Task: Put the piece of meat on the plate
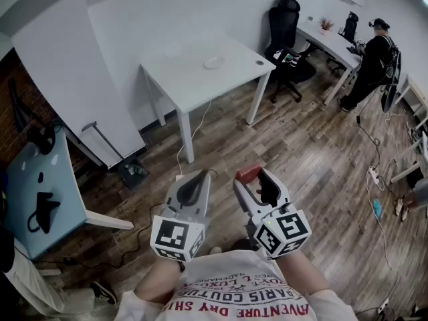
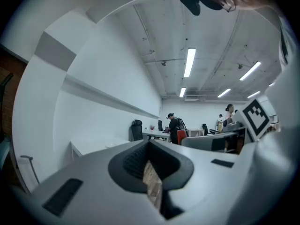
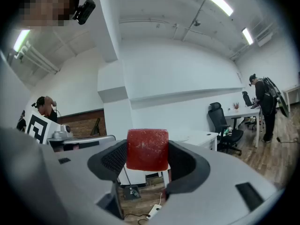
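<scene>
A red block of meat (image 1: 247, 173) sits between the jaws of my right gripper (image 1: 257, 179), which is shut on it and held level in front of my chest. In the right gripper view the meat (image 3: 147, 148) fills the gap between the dark pads. My left gripper (image 1: 198, 179) is held beside it, jaws together with nothing in them; in the left gripper view only a thin slit shows between the pads (image 2: 133, 161). A small white plate (image 1: 213, 62) lies on a white table (image 1: 194, 79) across the room, well ahead of both grippers.
Wooden floor lies between me and the white table. A black office chair (image 1: 287, 32) and a second desk (image 1: 331, 45) stand at the back right, with a person (image 1: 374, 59) beside them. A light blue table (image 1: 33, 192) is at the left. Cables and a power strip (image 1: 374, 176) lie on the floor.
</scene>
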`<action>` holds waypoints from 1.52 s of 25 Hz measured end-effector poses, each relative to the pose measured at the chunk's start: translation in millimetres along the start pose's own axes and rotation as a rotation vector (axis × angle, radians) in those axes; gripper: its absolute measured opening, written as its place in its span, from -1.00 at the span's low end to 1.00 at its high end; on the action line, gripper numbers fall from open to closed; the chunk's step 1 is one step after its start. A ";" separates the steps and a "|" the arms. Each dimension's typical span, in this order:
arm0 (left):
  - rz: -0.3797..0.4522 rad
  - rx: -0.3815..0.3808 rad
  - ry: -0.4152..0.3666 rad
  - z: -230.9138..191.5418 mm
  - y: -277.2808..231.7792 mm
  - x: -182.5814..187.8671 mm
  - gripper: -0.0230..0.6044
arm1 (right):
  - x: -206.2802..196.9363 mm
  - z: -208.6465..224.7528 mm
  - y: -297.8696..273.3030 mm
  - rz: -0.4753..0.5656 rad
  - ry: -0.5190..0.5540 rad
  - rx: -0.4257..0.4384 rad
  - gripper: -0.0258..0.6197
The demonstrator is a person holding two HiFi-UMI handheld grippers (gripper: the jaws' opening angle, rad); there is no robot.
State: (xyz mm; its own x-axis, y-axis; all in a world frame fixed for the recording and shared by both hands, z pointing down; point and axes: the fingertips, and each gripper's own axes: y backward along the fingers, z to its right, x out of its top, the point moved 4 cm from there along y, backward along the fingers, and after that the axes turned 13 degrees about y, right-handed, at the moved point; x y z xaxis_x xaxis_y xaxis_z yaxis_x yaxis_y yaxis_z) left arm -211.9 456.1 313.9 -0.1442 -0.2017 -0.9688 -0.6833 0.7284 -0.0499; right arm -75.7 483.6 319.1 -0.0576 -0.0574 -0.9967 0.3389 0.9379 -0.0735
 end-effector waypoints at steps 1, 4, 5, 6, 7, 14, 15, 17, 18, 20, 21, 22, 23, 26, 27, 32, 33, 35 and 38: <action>-0.002 0.001 -0.008 2.1 -2.4 0.5 -0.92 | -1.4 3.2 -0.6 -0.004 0.000 -0.009 -0.06; -0.003 0.006 -0.022 7.9 -9.2 2.3 -0.92 | -4.9 13.6 -2.0 -0.014 0.002 -0.032 -0.06; -0.002 0.010 -0.023 9.5 -11.1 3.3 -0.92 | -5.6 17.0 -2.4 -0.017 0.004 -0.037 -0.06; 0.001 0.013 -0.023 10.8 -12.6 4.5 -0.92 | -5.9 19.9 -2.9 -0.018 0.007 -0.040 -0.06; 0.003 0.017 -0.024 11.7 -13.6 5.9 -0.92 | -5.5 22.3 -3.5 -0.018 0.009 -0.041 -0.06; 0.004 0.023 -0.021 14.3 -18.7 6.8 -0.92 | -3.4 34.6 -3.0 -0.010 -0.014 -0.063 -0.06; 0.002 0.024 -0.018 13.9 -19.1 6.1 -0.92 | -3.2 35.0 -1.8 -0.011 -0.013 -0.066 -0.06; 0.003 0.028 -0.013 12.0 -20.0 5.0 -0.92 | -2.0 35.4 0.2 -0.013 -0.002 -0.075 -0.06; 0.002 0.029 -0.011 11.2 -20.3 4.0 -0.92 | -1.7 35.4 1.2 -0.015 0.003 -0.081 -0.06; -0.005 0.026 -0.002 10.7 -21.2 -0.4 -0.92 | -3.7 34.8 4.1 -0.022 0.008 -0.090 -0.07; -0.011 0.024 0.004 10.5 -22.6 -3.1 -0.92 | -5.8 34.6 4.9 -0.027 0.008 -0.092 -0.06; -0.016 0.021 0.010 10.3 -24.9 -5.8 -0.92 | -8.6 35.1 4.9 -0.033 0.007 -0.091 -0.06; -0.021 0.019 0.016 10.3 -27.7 -8.6 -0.92 | -11.9 36.4 4.4 -0.041 0.005 -0.088 -0.06; -0.037 0.017 0.025 12.0 -39.4 -16.5 -0.92 | -21.4 47.2 0.9 -0.056 -0.016 -0.071 -0.06; -0.040 0.019 0.026 12.6 -45.0 -18.1 -0.92 | -23.3 53.5 -1.4 -0.054 -0.032 -0.065 -0.07; -0.037 0.054 0.032 19.2 -84.8 -21.6 -0.92 | -30.9 96.8 -17.6 -0.048 -0.055 -0.030 -0.07; -0.037 0.062 0.030 21.7 -94.9 -22.5 -0.92 | -32.5 107.6 -21.3 -0.050 -0.044 -0.022 -0.07; -0.035 0.080 0.030 26.4 -117.7 -24.5 -0.92 | -35.5 131.9 -30.1 -0.056 -0.028 -0.008 -0.07; -0.022 0.111 0.037 31.6 -159.4 -26.1 -0.92 | -38.1 177.1 -46.5 -0.065 -0.007 0.002 -0.07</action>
State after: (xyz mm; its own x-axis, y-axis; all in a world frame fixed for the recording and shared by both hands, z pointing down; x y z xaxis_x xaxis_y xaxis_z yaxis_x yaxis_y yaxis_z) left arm -76.7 366.0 339.5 -0.1576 -0.2407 -0.9577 -0.6036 0.7911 -0.0994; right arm 77.0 381.6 354.4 -0.0734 -0.1208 -0.9900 0.3363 0.9315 -0.1386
